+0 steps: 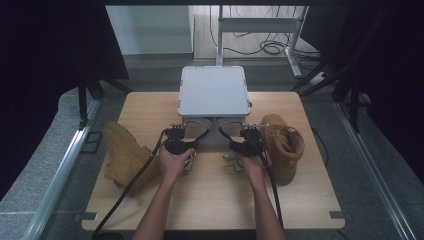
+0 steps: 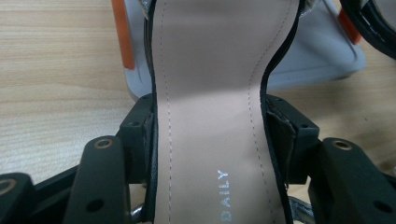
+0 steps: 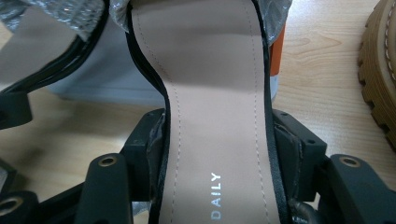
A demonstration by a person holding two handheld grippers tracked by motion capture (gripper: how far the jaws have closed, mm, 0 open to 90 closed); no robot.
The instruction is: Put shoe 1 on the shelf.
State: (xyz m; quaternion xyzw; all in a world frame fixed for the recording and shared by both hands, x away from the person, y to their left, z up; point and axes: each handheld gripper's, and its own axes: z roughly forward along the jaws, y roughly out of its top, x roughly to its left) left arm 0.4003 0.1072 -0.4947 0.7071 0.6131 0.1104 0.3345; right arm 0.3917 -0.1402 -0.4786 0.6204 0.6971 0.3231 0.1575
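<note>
Left gripper view: sandal [image 2: 210, 116] toe cut off, jaws clamping.

Both forearms reach forward, left tool [image 1: 179, 141] and right tool [image 1: 247, 140] clamped.

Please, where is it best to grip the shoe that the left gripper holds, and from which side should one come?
Probably at the narrow waist of the sandal, coming from the heel end. The left gripper pinches its two edges there, where the sole is slimmest.
</note>
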